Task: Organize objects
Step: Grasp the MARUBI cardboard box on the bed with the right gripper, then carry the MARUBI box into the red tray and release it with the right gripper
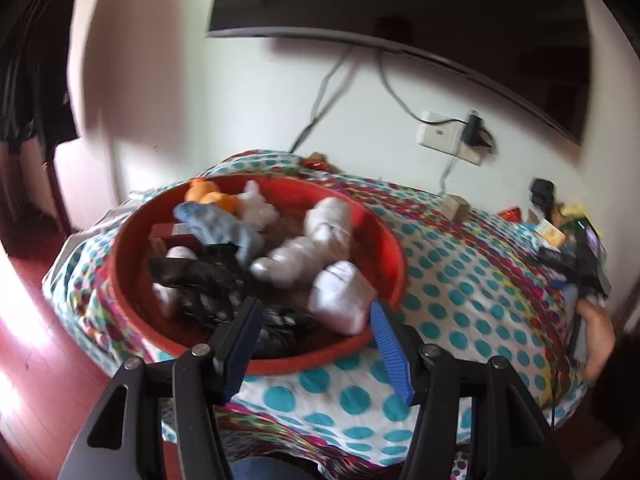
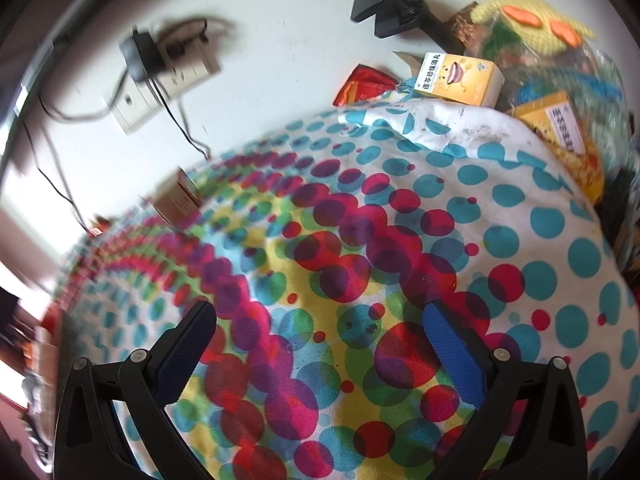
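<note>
**Bowl filling up, both grippers empty**

The left gripper (image 1: 312,320) hangs just in front of the red bowl (image 1: 394,256), its fingers (image 1: 387,332) spread with nothing between them. The bowl sits on the dotted cloth (image 1: 460,280) that covers the tabletop and already holds a mixed heap: white bundles (image 1: 344,296), a blue bundle (image 1: 224,228), something orange (image 1: 208,194) at the far side and dark crumpled material (image 1: 200,280) near the front rim. The picture is smeared by motion, so whether these are socks, bags or soft toys is hard to tell. Judging by the heap, the bowl serves as the collecting place, which would explain why the open fingers stand over its near edge.

The right gripper (image 2: 320,340) points down at a bare stretch of the same cloth, fingers (image 2: 452,356) wide apart and holding nothing. Loose items remain at the cloth's far corner by the wall: a small yellow-and-white box (image 2: 460,78), a red wrapper (image 2: 362,82), a yellow knitted piece with orange patches (image 2: 532,20) and another yellow box (image 2: 560,124), crowded together. A small brown box (image 2: 178,198) stands apart, further left along the wall. These look like the pieces still to be gathered, and the right gripper is the nearer one to them. The tight pile may make a single clean pinch awkward.
</note>
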